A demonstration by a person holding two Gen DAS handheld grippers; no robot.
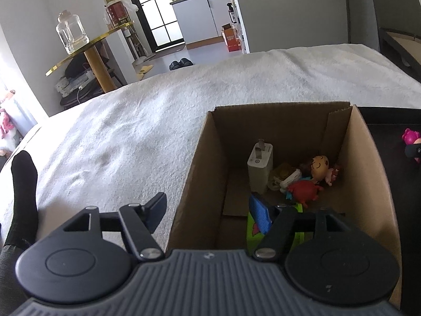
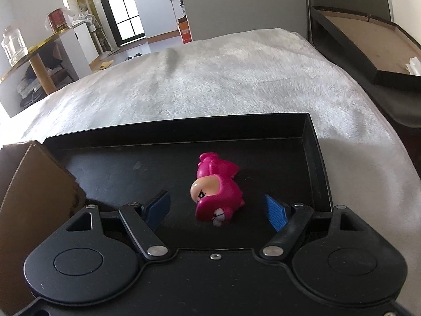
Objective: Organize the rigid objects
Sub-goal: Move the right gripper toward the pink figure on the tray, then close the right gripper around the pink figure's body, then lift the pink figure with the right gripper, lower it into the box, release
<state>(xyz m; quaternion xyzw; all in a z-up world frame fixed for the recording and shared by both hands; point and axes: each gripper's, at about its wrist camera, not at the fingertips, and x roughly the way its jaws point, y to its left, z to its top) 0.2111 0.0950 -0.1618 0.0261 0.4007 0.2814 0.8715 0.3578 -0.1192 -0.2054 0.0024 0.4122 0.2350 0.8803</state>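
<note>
One pink figure (image 2: 216,195) lying flat, head toward camera

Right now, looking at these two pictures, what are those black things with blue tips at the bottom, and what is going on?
They are two hand-held grippers, one in each of a person's hands, each with a camera looking forward along its two fingers. The left gripper hangs at the cardboard box's left wall, one finger inside and one outside, jaws open, holding nothing. In the box lie a white charger, small figures and a green item. The right gripper, also open, is above a black tray with a pink toy figure between its fingers, not touching. Box and tray sit side by side on a white blanket.
</note>
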